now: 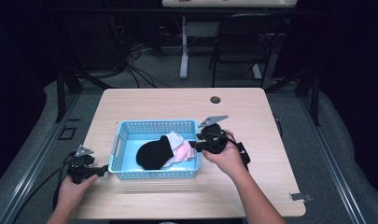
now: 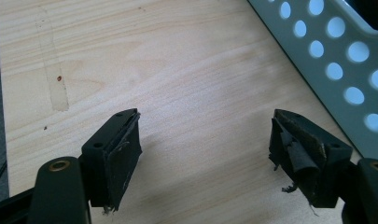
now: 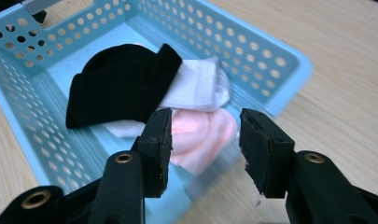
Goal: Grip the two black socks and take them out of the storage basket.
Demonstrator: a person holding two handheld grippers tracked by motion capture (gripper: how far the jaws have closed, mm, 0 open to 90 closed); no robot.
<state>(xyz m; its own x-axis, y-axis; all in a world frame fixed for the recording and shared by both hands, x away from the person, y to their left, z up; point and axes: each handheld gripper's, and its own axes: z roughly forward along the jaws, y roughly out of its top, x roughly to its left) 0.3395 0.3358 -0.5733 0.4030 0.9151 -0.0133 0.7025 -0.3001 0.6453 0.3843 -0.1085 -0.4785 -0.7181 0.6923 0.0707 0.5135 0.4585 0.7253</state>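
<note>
A light blue perforated basket (image 1: 156, 124) stands on the wooden table. Inside it lie a black sock (image 1: 151, 154), a white sock (image 1: 175, 138) and a pink sock (image 1: 183, 153). My right gripper (image 1: 192, 145) hovers at the basket's right end, open. In the right gripper view its jaws (image 3: 204, 116) stand apart with nothing between them, above the pink sock (image 3: 200, 133), with the black sock (image 3: 119, 84) and white sock (image 3: 198, 86) beyond. My left gripper (image 1: 102, 171) rests low by the basket's front left corner, open (image 2: 205, 140) over bare wood, with the basket wall (image 2: 336, 51) to its right.
A dark round grommet (image 1: 215, 99) sits near the table's far edge. A small metal clip (image 1: 301, 196) lies at the front right corner. A chair (image 1: 242, 42) and a desk leg stand beyond the table. A strip of tape residue (image 2: 58, 88) marks the wood.
</note>
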